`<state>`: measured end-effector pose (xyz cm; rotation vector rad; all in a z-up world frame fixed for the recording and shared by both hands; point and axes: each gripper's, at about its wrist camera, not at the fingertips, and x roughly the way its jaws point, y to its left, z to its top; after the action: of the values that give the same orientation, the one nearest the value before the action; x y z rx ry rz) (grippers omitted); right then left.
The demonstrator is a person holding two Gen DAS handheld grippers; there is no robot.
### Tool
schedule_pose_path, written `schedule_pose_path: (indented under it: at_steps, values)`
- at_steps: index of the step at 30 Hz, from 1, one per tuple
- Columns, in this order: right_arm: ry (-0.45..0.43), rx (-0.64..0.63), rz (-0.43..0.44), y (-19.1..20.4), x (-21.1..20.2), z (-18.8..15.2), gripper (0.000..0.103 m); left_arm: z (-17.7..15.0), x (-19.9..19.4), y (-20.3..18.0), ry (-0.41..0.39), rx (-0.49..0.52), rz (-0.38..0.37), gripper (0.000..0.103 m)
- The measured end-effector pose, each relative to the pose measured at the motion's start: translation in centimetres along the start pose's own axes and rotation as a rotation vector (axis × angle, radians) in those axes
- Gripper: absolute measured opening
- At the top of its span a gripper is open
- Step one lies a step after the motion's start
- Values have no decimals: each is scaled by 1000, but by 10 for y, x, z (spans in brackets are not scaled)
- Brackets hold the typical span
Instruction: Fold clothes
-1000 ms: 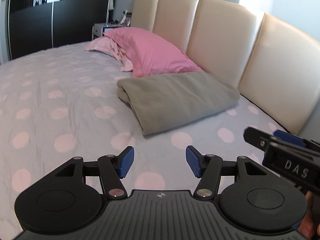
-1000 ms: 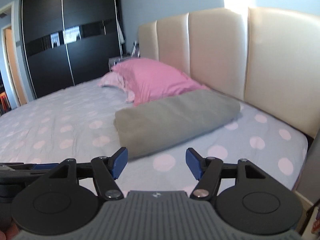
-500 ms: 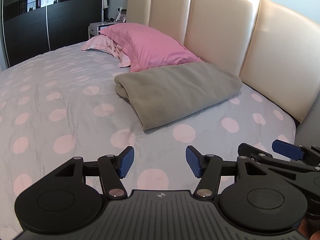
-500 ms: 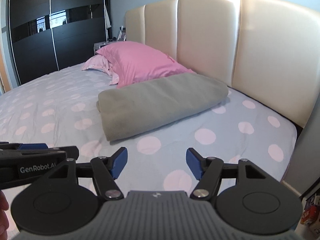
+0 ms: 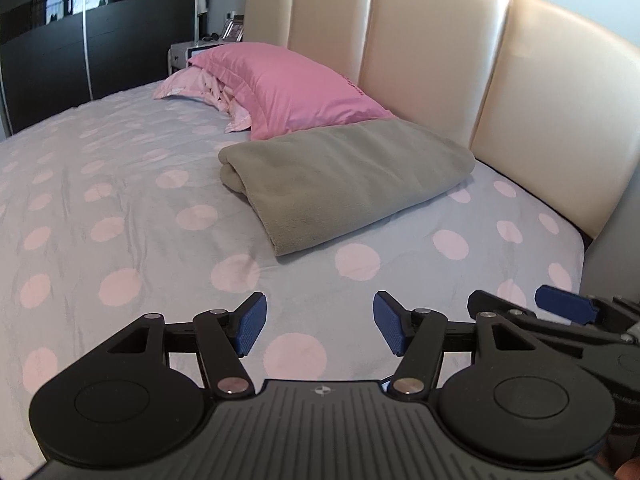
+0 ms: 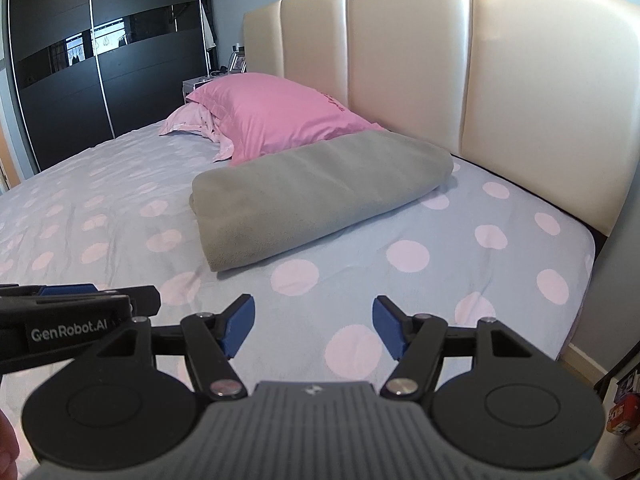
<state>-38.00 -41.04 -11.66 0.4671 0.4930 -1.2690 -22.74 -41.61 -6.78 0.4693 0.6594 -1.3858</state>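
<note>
The gray cloth (image 5: pixel 344 184) lies on the bed (image 5: pixel 120 208), well ahead of both sets of jaws and a little to the right of the left ones. It is already folded into a thick, puffy pad. Its far end touches the pink pillow (image 5: pixel 288 88), right by the headboard (image 5: pixel 420 40).

It looks soft and floppy, like fleece. It is likely light, but it will sag and slide open if only one layer gets picked up. It will not break. The best place to hold it seems to be the near corner, where the layers stack up, or the rolled edge on the left. Pinch all the layers at once.

The left gripper (image 5: pixel 318 328) is low over the sheet and tips down toward it. Its jaws are apart, with nothing between them. The right gripper (image 6: pixel 312 326) is just beside it, also tipped down, jaws apart and holding nothing. Both aim at the cloth but are not touching it. A bit of hand (image 6: pixel 7 448) shows at the edge.
</note>
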Motion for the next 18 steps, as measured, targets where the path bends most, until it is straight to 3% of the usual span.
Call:
schedule_pose_path:
  at_steps: [18]
  values:
    - [-7, 13, 0, -1, -7, -2, 68, 3, -6, -5, -11, 17, -5, 59]
